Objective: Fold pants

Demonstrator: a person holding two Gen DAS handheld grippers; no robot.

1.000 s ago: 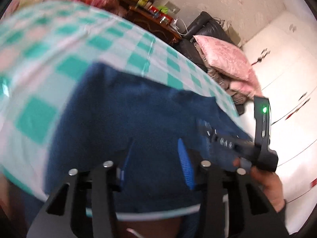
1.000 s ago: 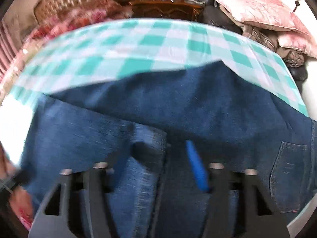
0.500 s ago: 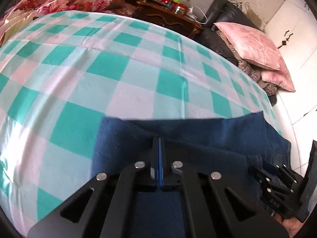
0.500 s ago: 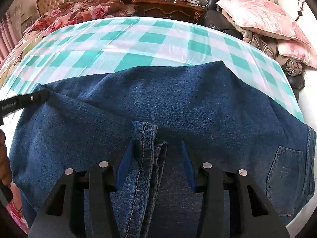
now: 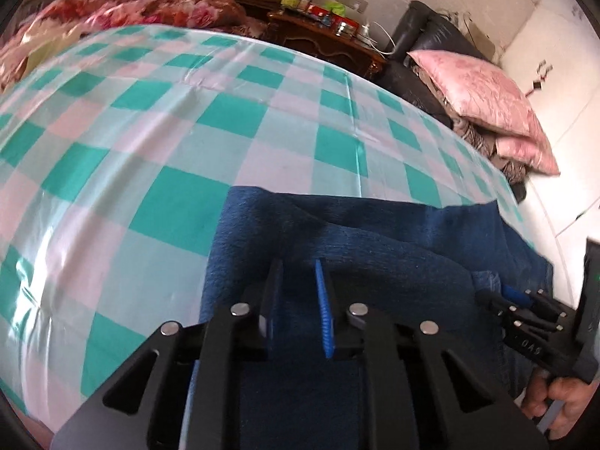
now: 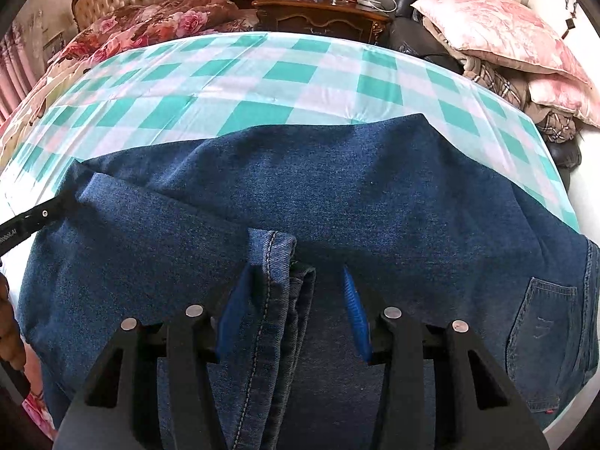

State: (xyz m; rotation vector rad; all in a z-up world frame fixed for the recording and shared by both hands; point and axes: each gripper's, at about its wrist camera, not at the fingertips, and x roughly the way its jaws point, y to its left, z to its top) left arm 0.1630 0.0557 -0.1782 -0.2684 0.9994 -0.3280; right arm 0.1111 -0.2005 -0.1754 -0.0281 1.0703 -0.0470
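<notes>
Jeans (image 6: 300, 195) of dark blue denim lay folded across the near half of a bed covered by a green-and-white checked sheet (image 5: 187, 120); in the right wrist view they filled everything from 9 to 3 o'clock, with the back pocket (image 6: 543, 337) at 4 o'clock. The right gripper (image 6: 296, 311) stood half spread with the stitched hem (image 6: 272, 258) of a leg lying between its blue pads (image 6: 352, 315) — the hem lay against the left pad, but the right pad stood apart from it, so nothing was pinched. I judge it was kept there to hold the hem end in place on the stack.

The left gripper (image 5: 298, 300) hovered over the folded edge at 6 o'clock of its own view; its jaws were opening, with denim under them but no cloth pinched between them. It seemed to let the fold rest flat after laying it.

Writing was scarce: on the right gripper's body, seen at 4 o'clock in the left view, some white characters showed upside down, not safely readable. On the left gripper's arm (image 6: 33, 221) at 9 o'clock of the right view, letters ending in "AI" — the rest was cut off.
</notes>
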